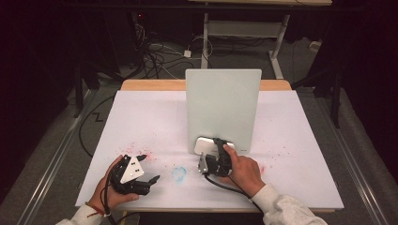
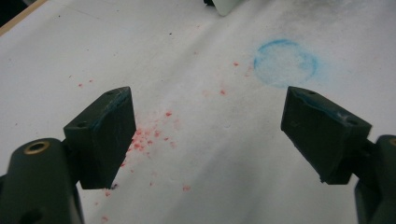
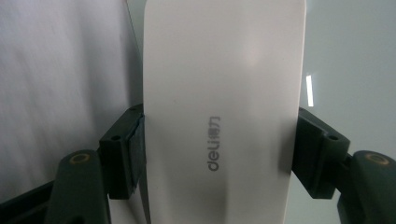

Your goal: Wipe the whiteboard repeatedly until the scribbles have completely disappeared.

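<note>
Eraser block [image 3: 219,116], white and marked "deli", sits clamped across its width between the two jaws of my right gripper [image 1: 212,158], pressed flat against the foot of the upright whiteboard panel [image 1: 223,101]. I judge this grip across the narrow sides is chosen so that the broad face can ride along the panel; whether that face carries a wiping pad I cannot tell. In the right gripper view the block runs straight ahead of the jaws, with the pale panel behind it and white table cover to one side.

My right hand [image 1: 244,171] reaches forward from the near edge of the table [image 1: 300,187], wrist slightly raised, gripper pointing away from me towards the panel.

My left gripper [image 1: 136,176] rests low over the table, well to the left of the right one, with its jaws wide apart and nothing between them. Ahead of its jaws lie red specks [image 2: 149,135] and, farther off to one side, a smudged blue ring [image 2: 286,63]. My left hand [image 1: 110,190] holds it angled inward, apparently idle in reserve.
</note>
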A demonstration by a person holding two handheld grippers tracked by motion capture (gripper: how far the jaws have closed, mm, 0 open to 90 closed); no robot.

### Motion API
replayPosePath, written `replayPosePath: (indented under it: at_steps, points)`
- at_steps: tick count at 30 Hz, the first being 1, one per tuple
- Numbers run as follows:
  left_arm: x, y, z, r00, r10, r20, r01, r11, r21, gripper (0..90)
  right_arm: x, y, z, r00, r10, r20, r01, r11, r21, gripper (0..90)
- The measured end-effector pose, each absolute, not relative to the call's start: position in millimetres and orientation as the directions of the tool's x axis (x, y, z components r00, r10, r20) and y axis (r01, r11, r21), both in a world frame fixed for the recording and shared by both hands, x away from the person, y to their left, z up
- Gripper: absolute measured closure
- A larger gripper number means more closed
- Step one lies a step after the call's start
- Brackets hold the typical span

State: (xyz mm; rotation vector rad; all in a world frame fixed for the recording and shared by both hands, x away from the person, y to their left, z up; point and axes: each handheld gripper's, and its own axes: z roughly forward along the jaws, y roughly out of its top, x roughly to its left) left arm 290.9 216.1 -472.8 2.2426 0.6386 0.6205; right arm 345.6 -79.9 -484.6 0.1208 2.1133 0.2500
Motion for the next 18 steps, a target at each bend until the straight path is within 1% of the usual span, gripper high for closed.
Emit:
replayPosePath:
  at_steps: [4,11,12,14,18]
  points:
    - [290,216,-472,0.760,0.602,0.244,0.258,-0.624,0.738,17.4,346,-101,-481,-0.518,0.203,-0.831,0.026,0.975,0.222,29.7]
    - [291,215,-472,0.761,0.600,0.245,0.256,-0.625,0.737,17.4,348,-132,-474,-0.501,0.266,-0.824,0.090,0.962,0.257,29.7]
    - [291,215,-472,0.761,0.600,0.246,0.255,-0.626,0.737,17.4,349,-134,-474,-0.486,0.277,-0.829,0.079,0.959,0.274,29.7]
    - [291,214,-472,0.763,0.598,0.246,0.255,-0.627,0.736,17.4,348,-132,-474,-0.497,0.275,-0.823,0.095,0.960,0.263,29.7]
    - [292,213,-472,0.767,0.592,0.247,0.251,-0.632,0.733,17.4,348,-122,-475,-0.481,0.270,-0.834,0.080,0.961,0.264,29.7]
